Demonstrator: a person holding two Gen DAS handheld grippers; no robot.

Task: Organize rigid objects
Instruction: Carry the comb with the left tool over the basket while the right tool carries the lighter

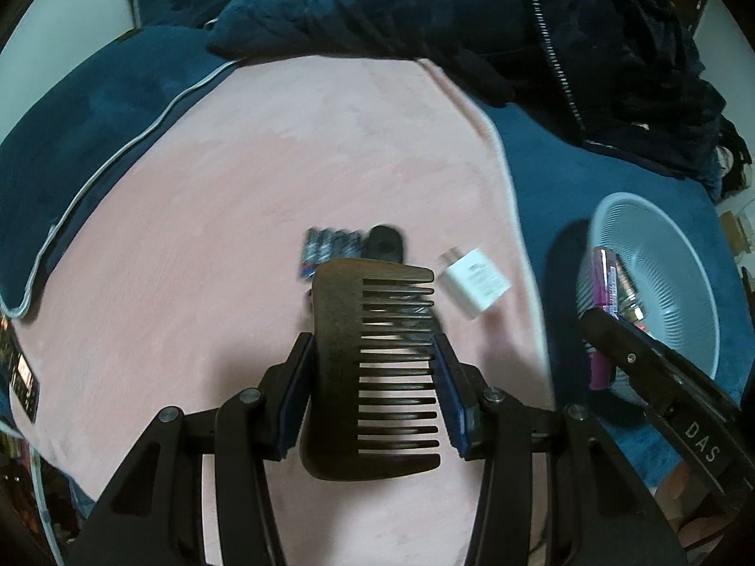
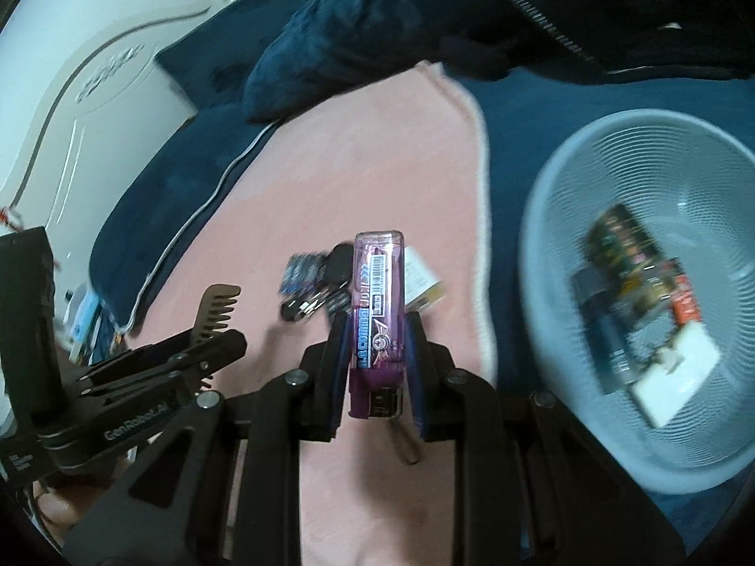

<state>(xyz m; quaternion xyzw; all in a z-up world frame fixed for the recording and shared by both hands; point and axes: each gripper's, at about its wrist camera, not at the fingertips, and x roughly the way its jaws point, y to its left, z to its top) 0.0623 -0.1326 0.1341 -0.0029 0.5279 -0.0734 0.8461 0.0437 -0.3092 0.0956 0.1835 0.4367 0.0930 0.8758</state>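
My left gripper (image 1: 373, 344) is shut on a dark brown wide-tooth comb (image 1: 373, 358), held above the pink blanket; it also shows in the right wrist view (image 2: 217, 316). My right gripper (image 2: 377, 325) is shut on a purple translucent lighter (image 2: 377, 302), held upright over the blanket, left of a pale blue basket (image 2: 566, 179). The lighter also shows in the left wrist view (image 1: 606, 283) in front of the basket (image 1: 660, 236). On the blanket lie a battery pack (image 1: 325, 247), a black key fob (image 1: 384, 240) and a white charger plug (image 1: 474, 280).
The basket holds several items, among them a dark can (image 2: 618, 245) and a white box (image 2: 675, 382). A pink blanket (image 1: 236, 188) covers a blue bed. A dark blue pillow (image 1: 354, 0) and a black zipped jacket (image 1: 590, 37) lie at the back.
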